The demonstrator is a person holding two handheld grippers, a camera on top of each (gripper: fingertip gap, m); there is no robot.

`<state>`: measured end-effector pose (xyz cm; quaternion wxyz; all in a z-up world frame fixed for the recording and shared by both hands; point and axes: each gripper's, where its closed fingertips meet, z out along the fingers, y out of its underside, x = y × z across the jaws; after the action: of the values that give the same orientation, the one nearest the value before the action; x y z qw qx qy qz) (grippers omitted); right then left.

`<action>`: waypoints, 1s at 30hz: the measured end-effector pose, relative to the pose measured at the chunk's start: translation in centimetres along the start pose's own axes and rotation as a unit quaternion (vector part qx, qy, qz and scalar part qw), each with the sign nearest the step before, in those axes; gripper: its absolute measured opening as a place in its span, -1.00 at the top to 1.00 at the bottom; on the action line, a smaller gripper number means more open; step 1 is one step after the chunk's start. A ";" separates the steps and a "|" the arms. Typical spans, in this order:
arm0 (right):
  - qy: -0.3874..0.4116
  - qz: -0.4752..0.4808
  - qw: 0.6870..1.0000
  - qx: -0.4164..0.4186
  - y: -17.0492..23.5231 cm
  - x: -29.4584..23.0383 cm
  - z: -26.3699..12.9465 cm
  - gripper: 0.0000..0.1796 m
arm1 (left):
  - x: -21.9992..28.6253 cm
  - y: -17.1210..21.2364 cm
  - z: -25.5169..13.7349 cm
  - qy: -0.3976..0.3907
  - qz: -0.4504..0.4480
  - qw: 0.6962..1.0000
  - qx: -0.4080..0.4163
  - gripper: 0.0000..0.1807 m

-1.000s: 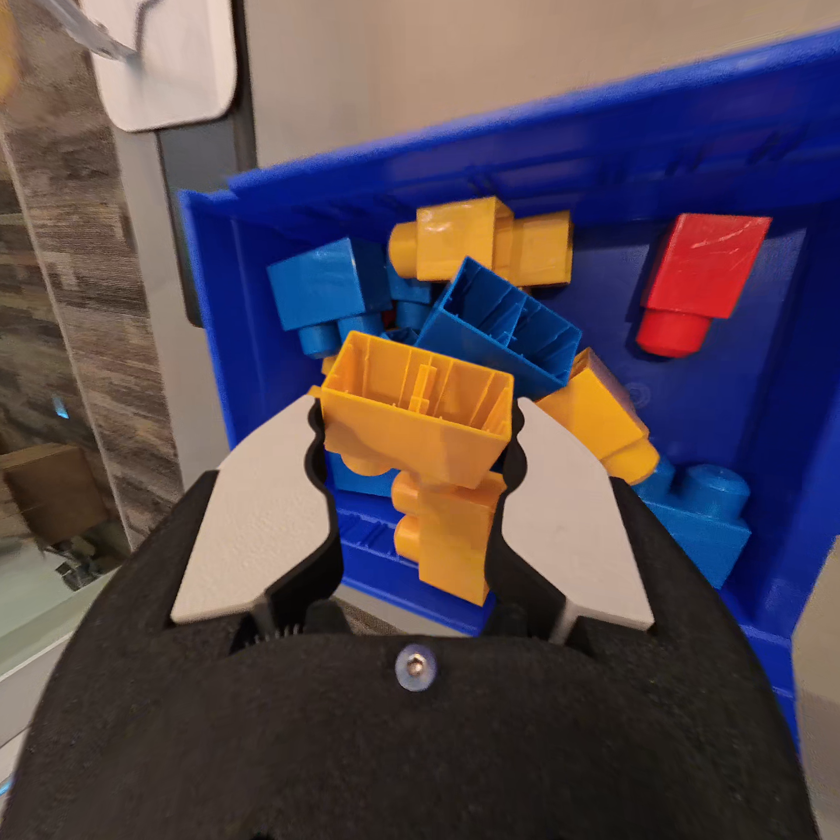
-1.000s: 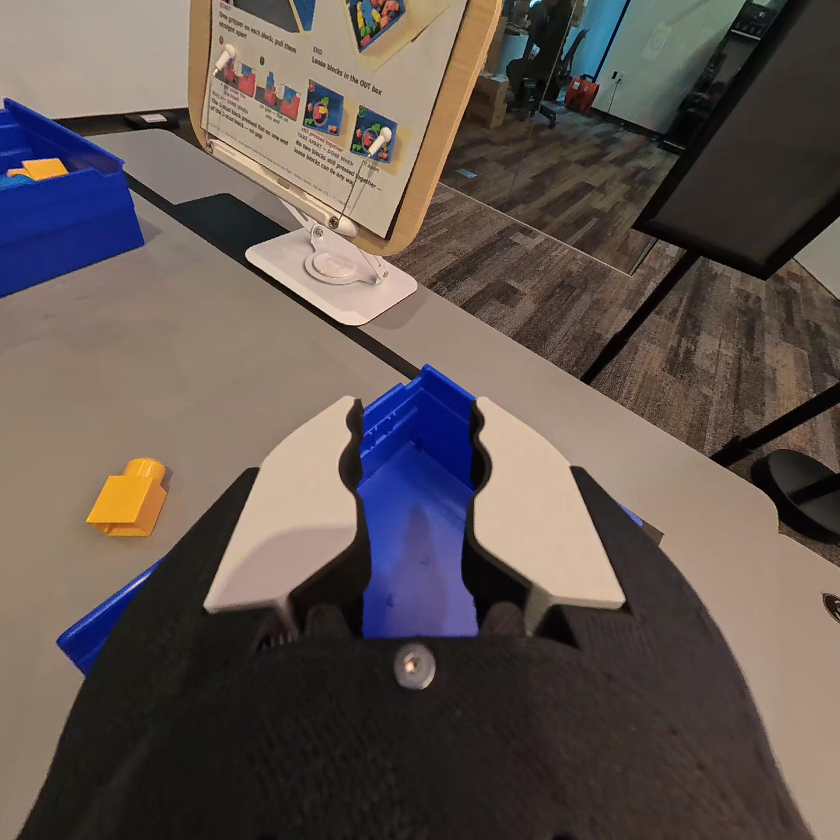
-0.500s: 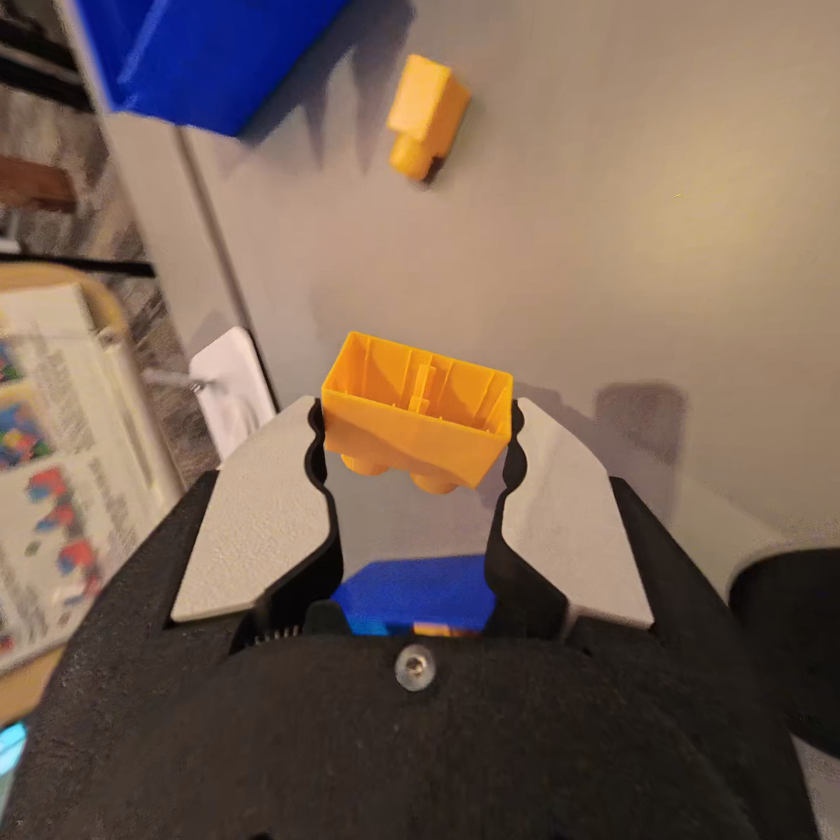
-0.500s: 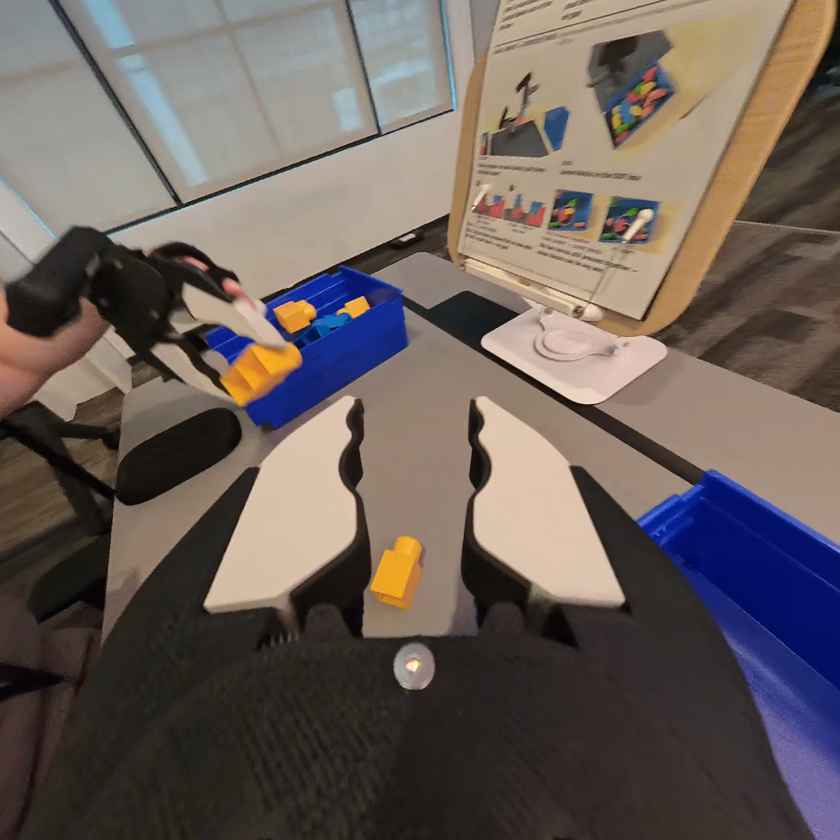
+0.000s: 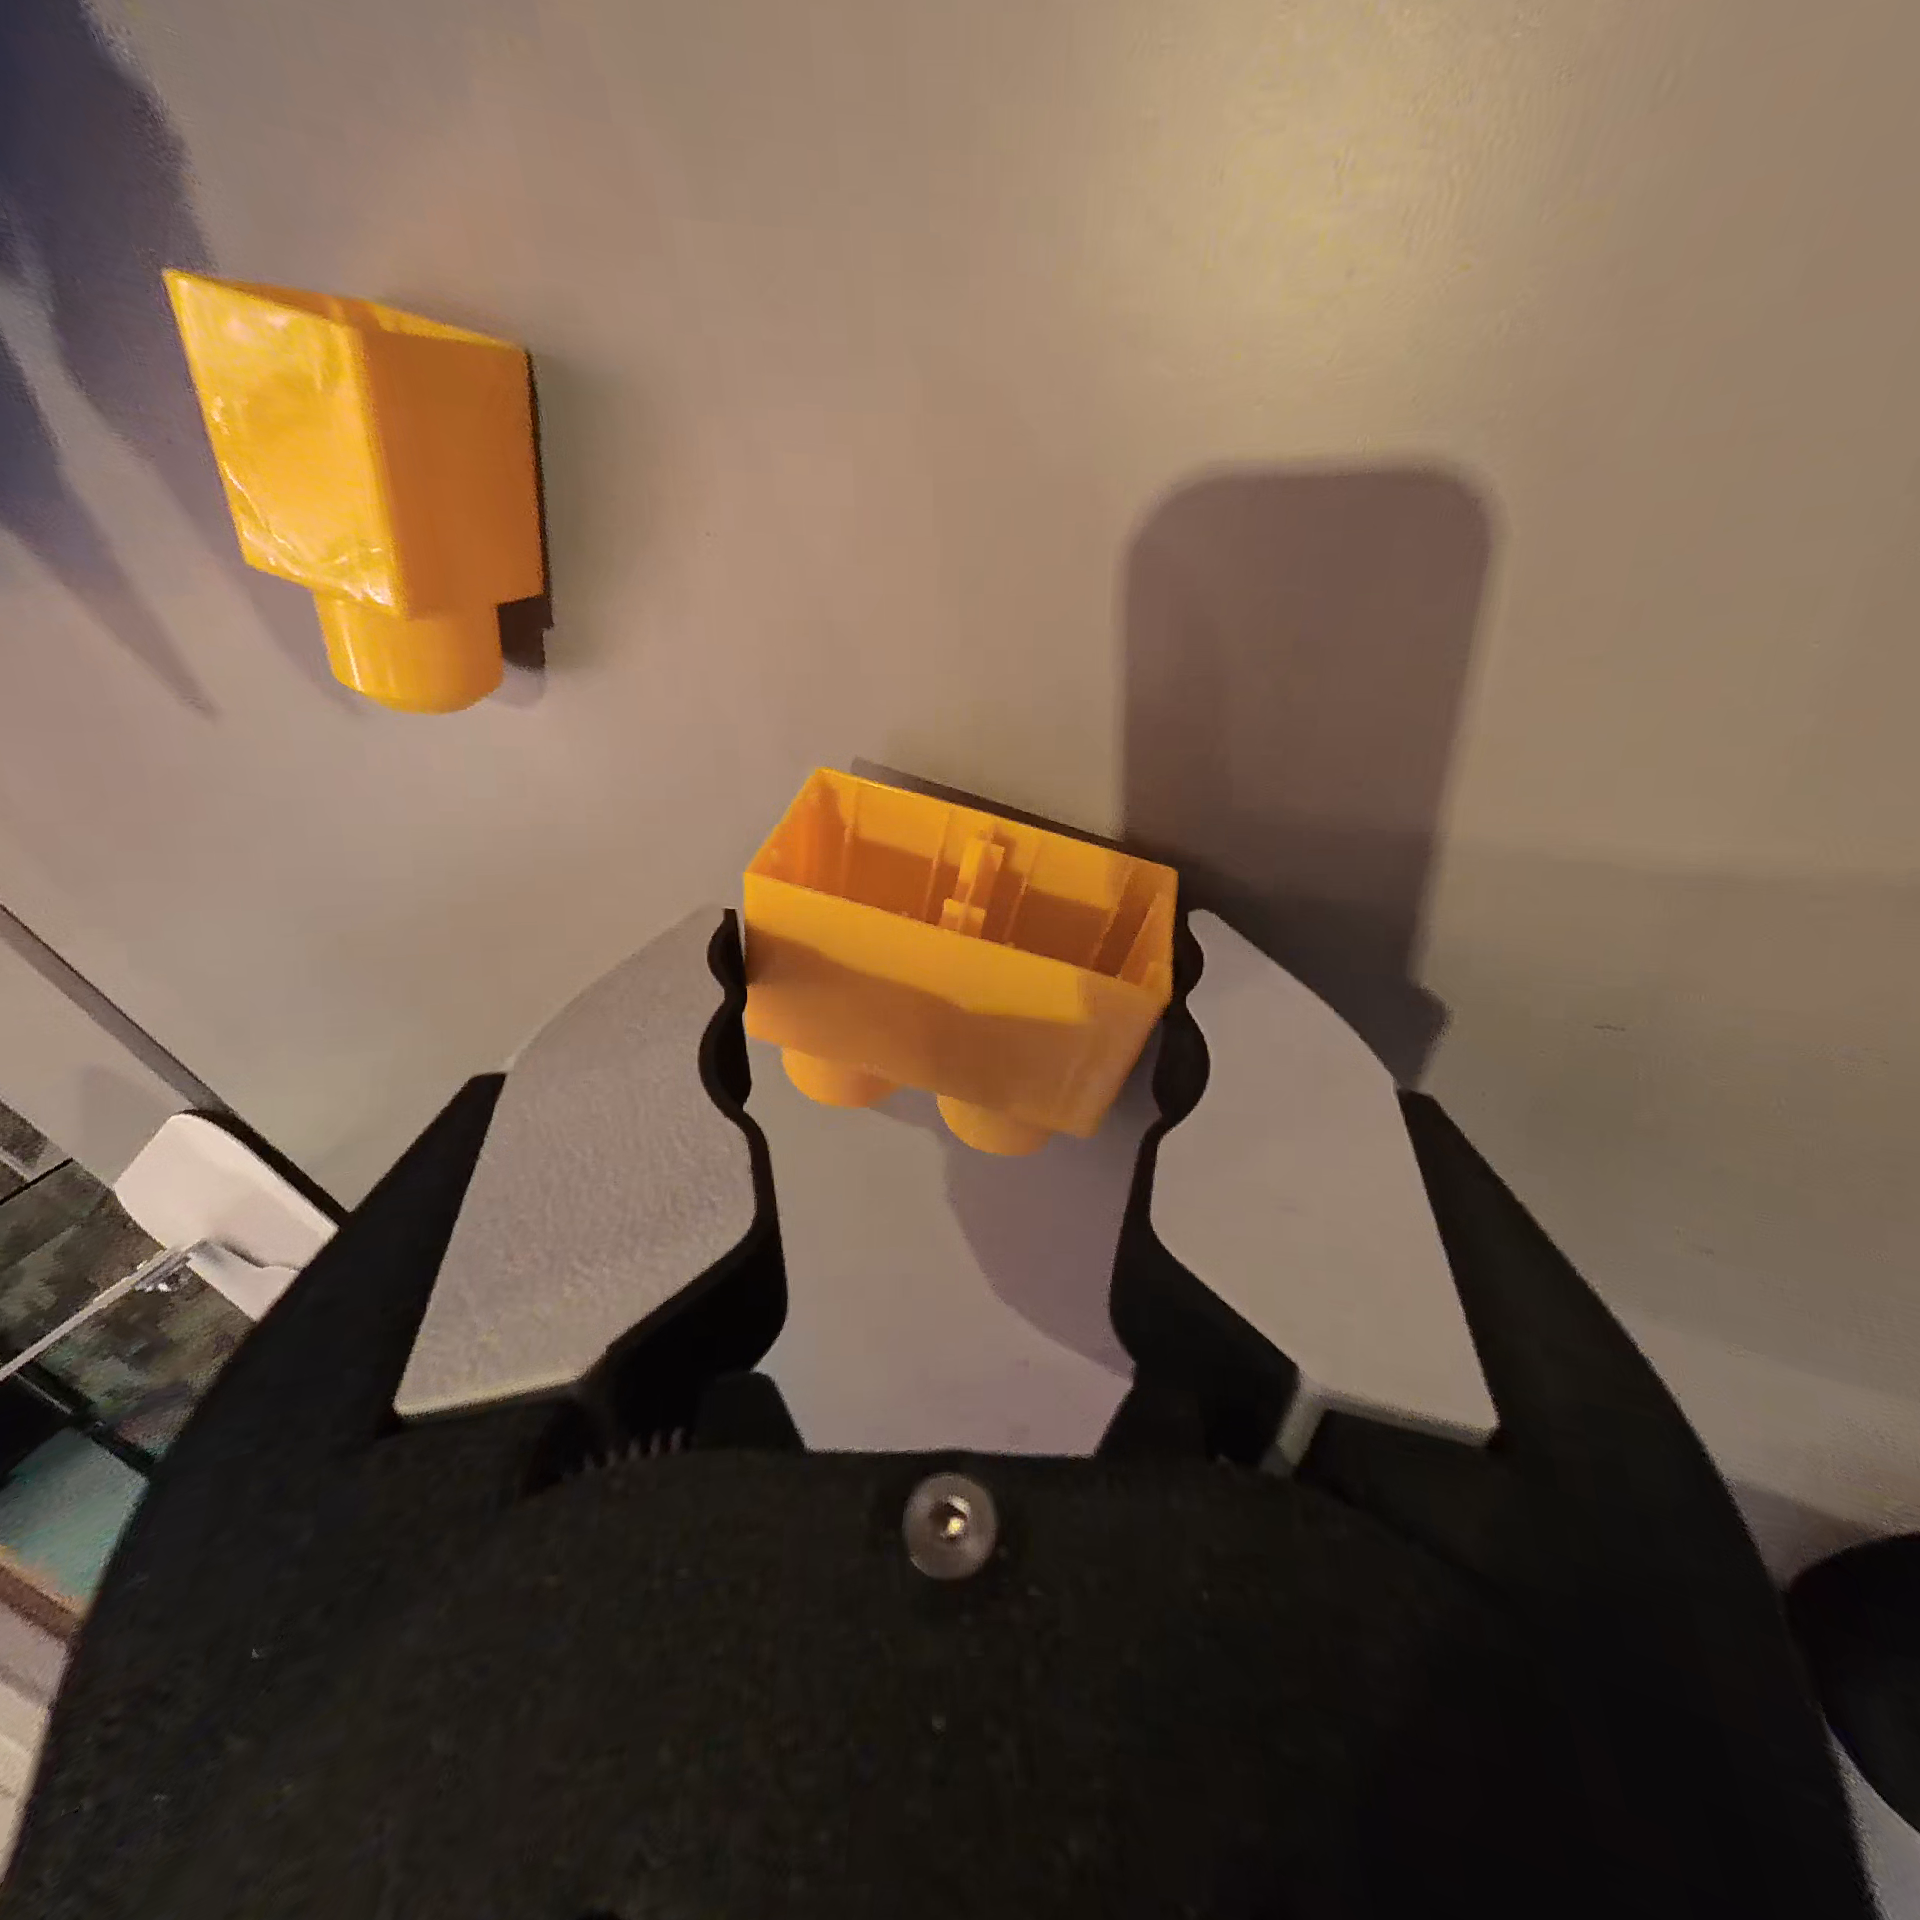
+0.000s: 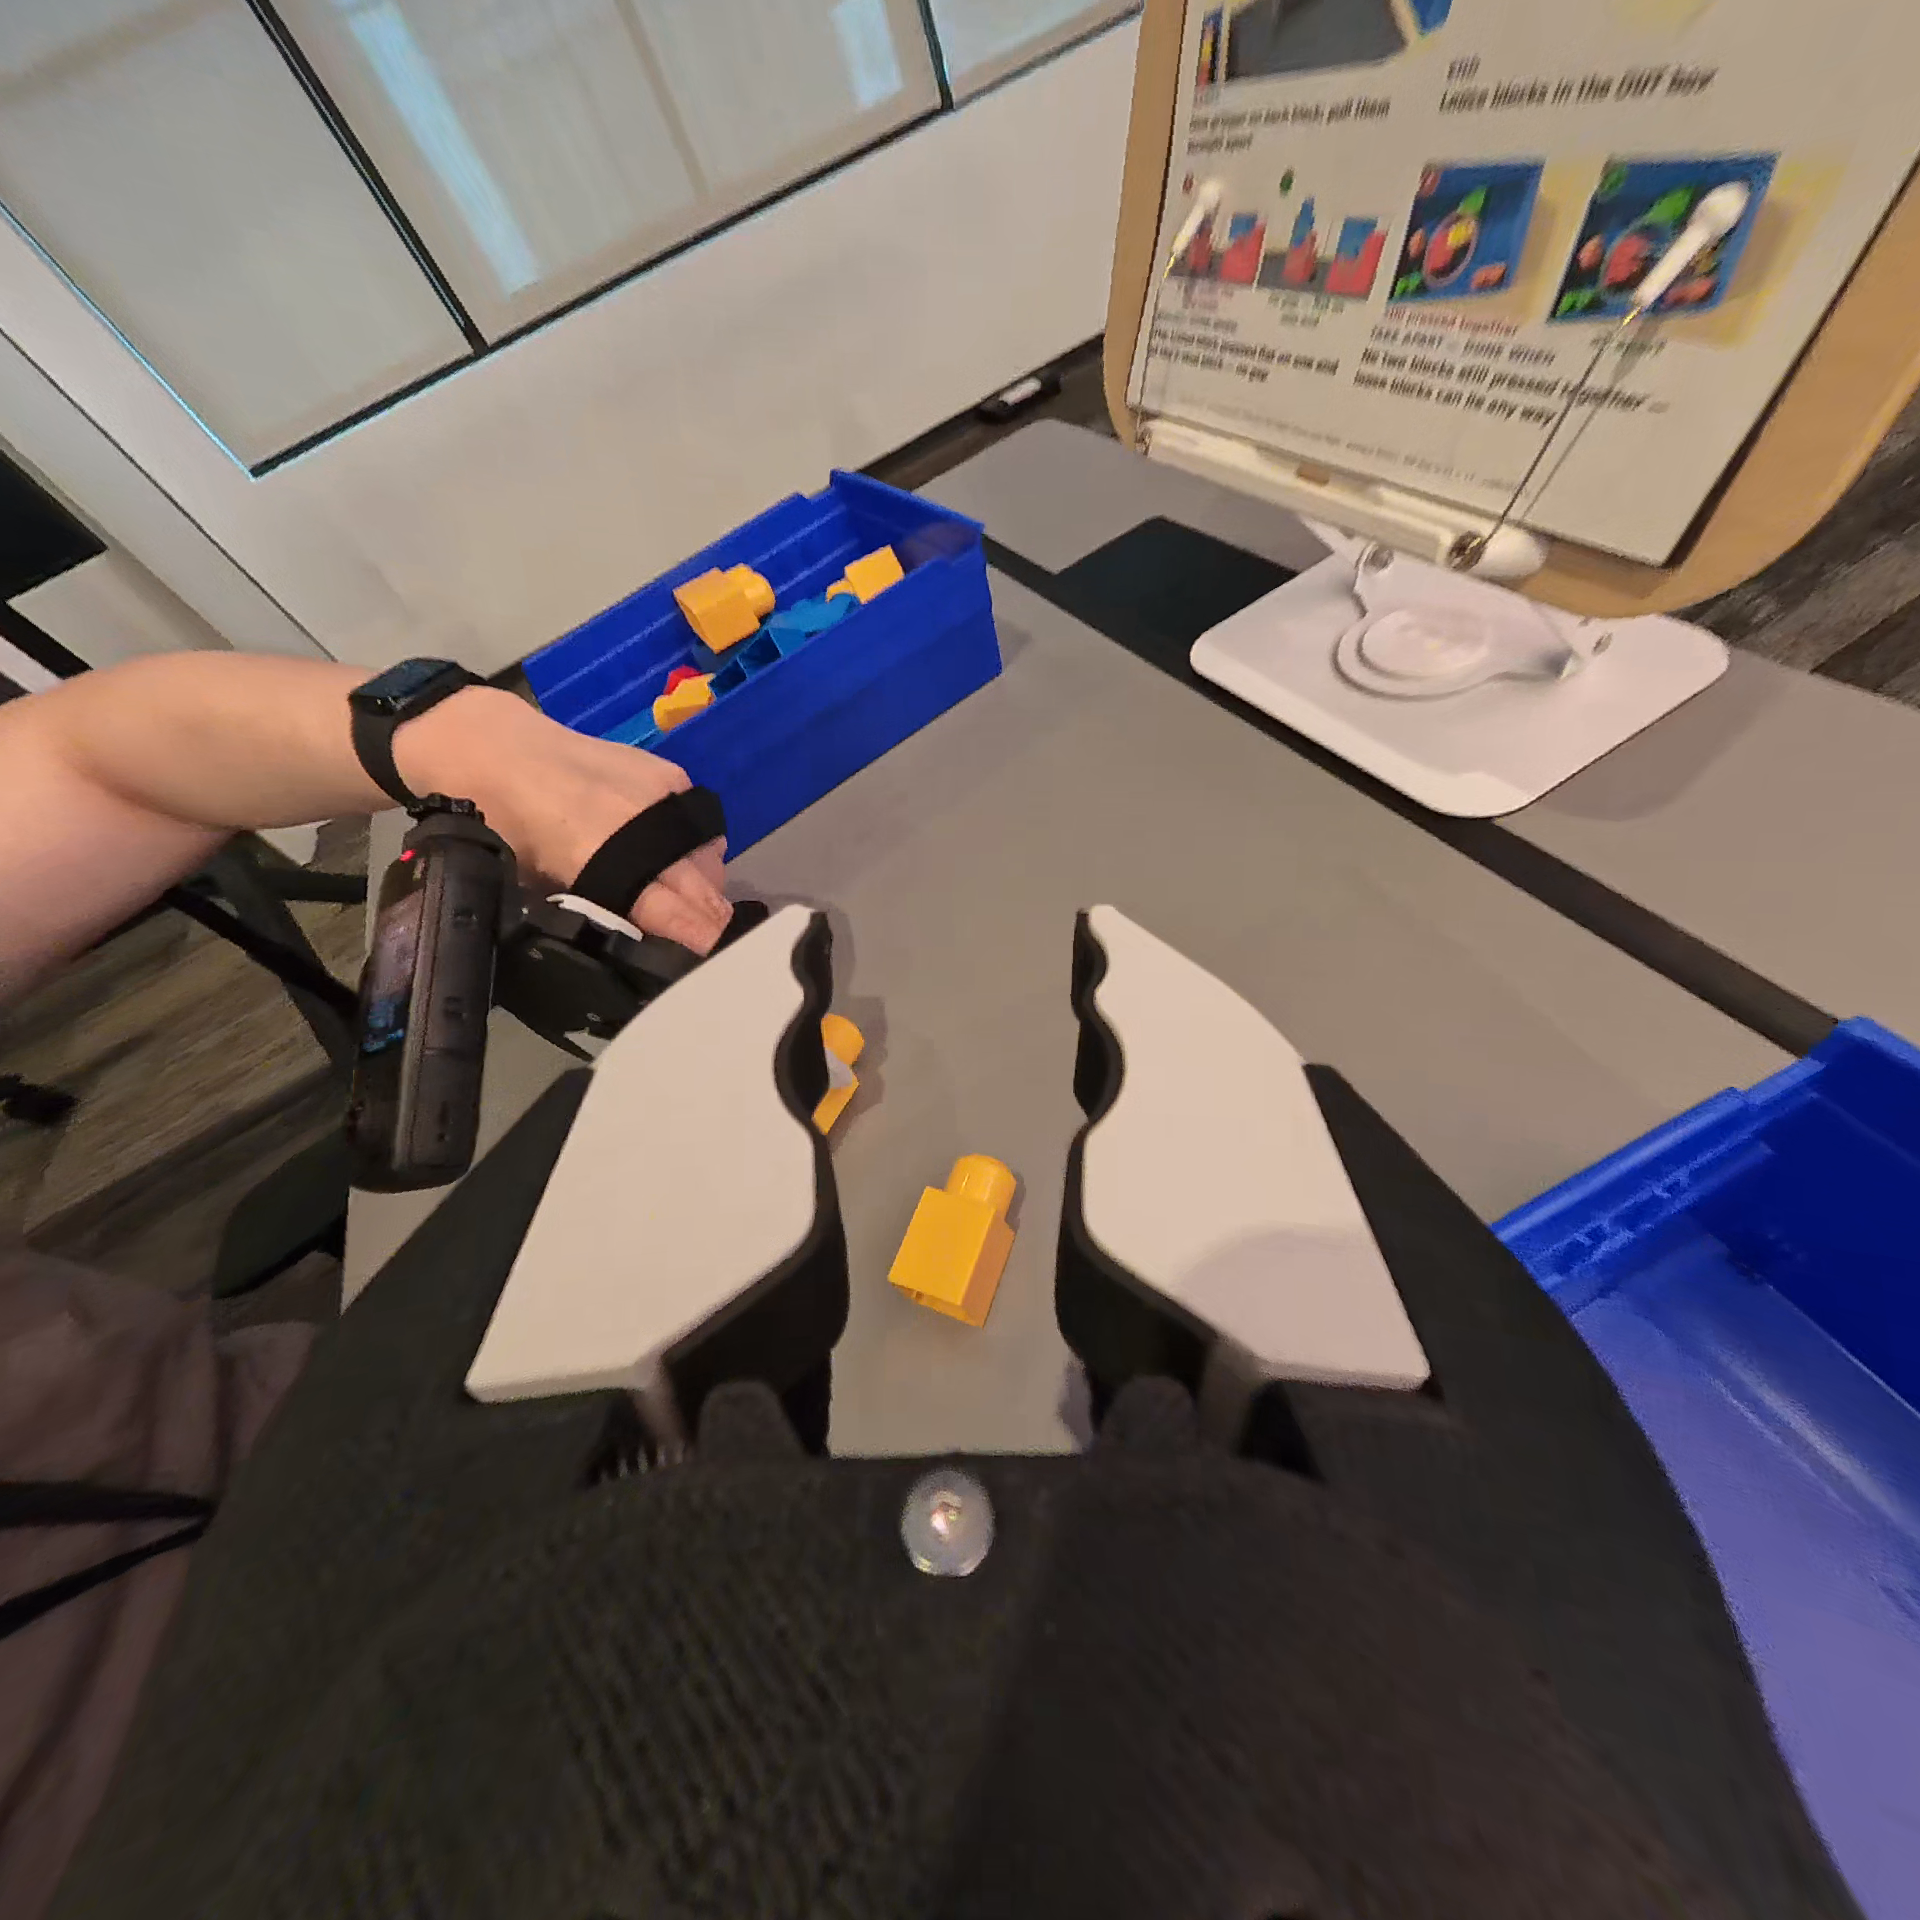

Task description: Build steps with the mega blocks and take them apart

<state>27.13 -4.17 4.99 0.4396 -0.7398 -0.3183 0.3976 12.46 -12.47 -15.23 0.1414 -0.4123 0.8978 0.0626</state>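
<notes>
The left gripper (image 5: 961, 997) is clamped on a two-stud yellow block (image 5: 951, 982) close above the grey table (image 5: 1039, 312), near a single-stud yellow block (image 6: 951, 1242) lying between the empty right gripper's (image 6: 951, 1049) parted fingers

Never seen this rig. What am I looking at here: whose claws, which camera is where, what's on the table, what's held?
No robot: a person holds a two-finger claw in each hand, and each claw carries a camera looking out along its fingers.

Left wrist view: the left claw points down at the grey table, shut on a yellow two-stud block with its hollow underside facing the camera. A yellow one-stud block lies loose on its side nearby.

Right wrist view: the right claw is open and empty, with that same loose block showing between its fingers. The person's hand with the left claw shows at left. Behind are a blue bin of blocks, an instruction board on a stand, and a second blue bin at right.
</notes>
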 end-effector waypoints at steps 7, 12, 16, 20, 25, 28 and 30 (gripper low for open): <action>-0.039 -0.011 0.997 -0.065 2.5 -1.6 3.9 0.49 | -0.1 -0.2 -0.6 0.001 -0.053 0.997 0.049 0.15; -0.080 0.023 0.989 -0.124 5.2 -3.1 6.6 0.48 | -2.1 0.7 -3.7 -0.061 -0.090 0.991 0.078 0.15; -0.102 0.108 0.976 -0.161 7.3 -3.9 9.3 0.33 | -3.5 1.9 -5.9 -0.113 -0.099 0.986 0.070 0.15; -0.138 0.188 0.963 -0.135 7.5 -5.1 11.8 0.23 | -4.5 2.6 -7.1 -0.146 -0.104 0.983 0.048 0.15; -0.165 0.218 0.952 -0.136 8.4 -6.8 13.8 0.17 | -5.4 2.7 -7.4 -0.162 -0.101 0.981 0.030 0.15; -0.151 0.227 0.950 -0.153 9.5 -6.4 14.6 0.18 | -5.6 2.3 -7.2 -0.159 -0.089 0.983 0.021 0.15; -0.160 0.238 0.945 -0.159 9.9 -6.5 14.8 0.19 | -5.8 2.1 -6.9 -0.157 -0.081 0.984 0.009 0.15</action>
<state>12.36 -7.65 -6.39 0.1526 -0.7811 -0.2578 0.5479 13.05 -8.50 -6.95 0.2888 -0.4675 0.8287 0.1064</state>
